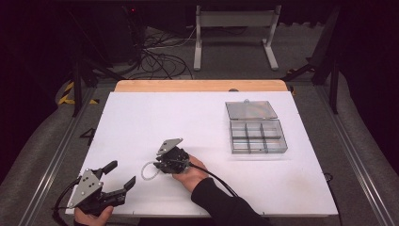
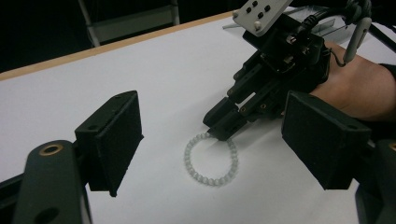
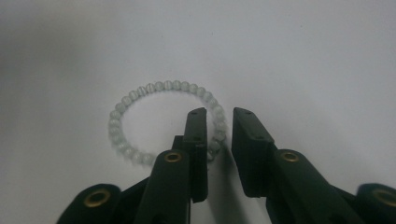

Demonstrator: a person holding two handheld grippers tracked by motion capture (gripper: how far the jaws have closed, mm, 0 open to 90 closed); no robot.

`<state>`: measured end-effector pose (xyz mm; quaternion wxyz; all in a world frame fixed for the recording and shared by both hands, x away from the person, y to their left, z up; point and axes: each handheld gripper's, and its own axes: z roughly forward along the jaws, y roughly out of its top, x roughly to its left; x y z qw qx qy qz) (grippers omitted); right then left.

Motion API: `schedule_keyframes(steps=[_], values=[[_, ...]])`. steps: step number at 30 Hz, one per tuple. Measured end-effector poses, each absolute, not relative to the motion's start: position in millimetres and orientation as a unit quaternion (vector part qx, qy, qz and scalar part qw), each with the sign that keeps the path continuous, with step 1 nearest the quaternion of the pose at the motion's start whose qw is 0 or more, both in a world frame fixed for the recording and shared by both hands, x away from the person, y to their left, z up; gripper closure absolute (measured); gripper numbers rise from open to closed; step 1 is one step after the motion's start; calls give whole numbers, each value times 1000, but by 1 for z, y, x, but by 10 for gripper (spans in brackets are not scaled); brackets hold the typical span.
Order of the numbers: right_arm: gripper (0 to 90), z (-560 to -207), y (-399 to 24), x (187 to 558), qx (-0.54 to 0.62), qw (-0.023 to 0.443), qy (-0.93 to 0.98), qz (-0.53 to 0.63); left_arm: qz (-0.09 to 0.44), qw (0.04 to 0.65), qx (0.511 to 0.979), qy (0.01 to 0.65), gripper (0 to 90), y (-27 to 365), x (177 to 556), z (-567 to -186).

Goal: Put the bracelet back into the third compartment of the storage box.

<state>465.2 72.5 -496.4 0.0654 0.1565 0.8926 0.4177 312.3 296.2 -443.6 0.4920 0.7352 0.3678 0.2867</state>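
A bracelet of pale round beads (image 1: 143, 172) (image 2: 206, 179) (image 3: 163, 86) lies flat on the white table sheet (image 1: 188, 117), near the front middle. My right gripper (image 1: 158, 167) (image 2: 224, 131) (image 3: 219, 122) points down at it, tips at the sheet. Its jaws stand narrowly apart astride the near side of the ring, with beads in the gap and a little space beside them. My left gripper (image 1: 123, 173) (image 2: 212, 135) hovers at the front left corner, wide open and empty, aimed at the bracelet.
A clear plastic compartment box (image 1: 258, 149) with its lid (image 1: 251, 109) folded back sits at the right of the sheet. A wooden edge (image 1: 202, 85) runs along the table's far side. Cables and a metal stand lie on the floor beyond.
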Motion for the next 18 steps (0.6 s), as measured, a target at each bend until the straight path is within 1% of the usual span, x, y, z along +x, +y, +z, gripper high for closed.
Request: schedule_keyframes(steps=[3, 18], values=[[833, -495, 76, 464, 155, 73, 896, 410, 287, 491, 736, 367, 209, 296, 312, -444], [862, -490, 78, 464, 176, 59, 898, 400, 286, 494, 734, 368, 209, 296, 312, -444]])
